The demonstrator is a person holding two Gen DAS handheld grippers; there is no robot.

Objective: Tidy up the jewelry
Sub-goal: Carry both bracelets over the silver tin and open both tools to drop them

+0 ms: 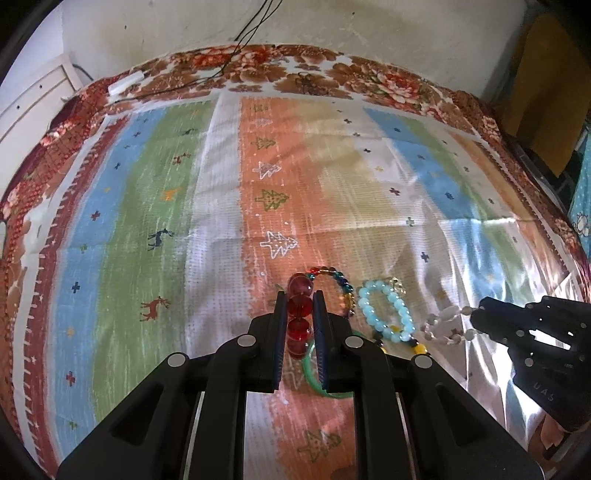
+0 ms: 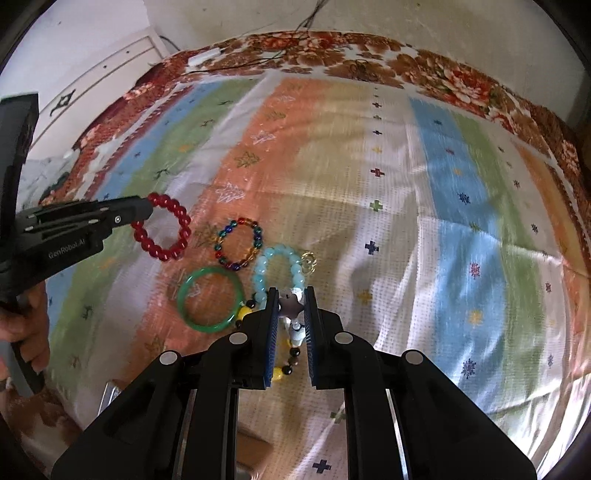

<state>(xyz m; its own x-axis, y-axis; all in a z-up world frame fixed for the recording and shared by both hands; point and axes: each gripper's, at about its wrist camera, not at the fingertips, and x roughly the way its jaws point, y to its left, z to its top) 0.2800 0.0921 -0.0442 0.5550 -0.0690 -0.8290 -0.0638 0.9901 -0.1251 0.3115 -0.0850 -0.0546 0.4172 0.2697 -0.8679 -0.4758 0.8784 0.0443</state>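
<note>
1. Left gripper: jaws nearly closed, pinching red bead bracelet by one side. In the left wrist view, red beads run in a line between the blue pads; in the right wrist view the loop hangs out past the tips, over the cloth at the left end of the group.
2. Right gripper: jaws narrowed onto white bead bracelet (pale beads w/ a dull grey piece between the pads). Left wrist view shows white beads sticking out of its tips, to the right of the others.
3. Multicolour bead bracelet: flat on the orange stripe, just beside the red one; touching or not, cannot tell.
4. Light blue bead bracelet: flat, next to the multicolour one, small gold charm at its far right edge. Near end sits right at the right gripper's tips.
5. Green bangle: flat, nearer the cameras than the multicolour one, close beside the blue one.
6. Yellow and dark beads lie under the right gripper; whose strand, cannot tell.
7. Surface: striped tablecloth w/ tree and deer print, floral border at far edge. Black cables run down the wall behind.
</note>
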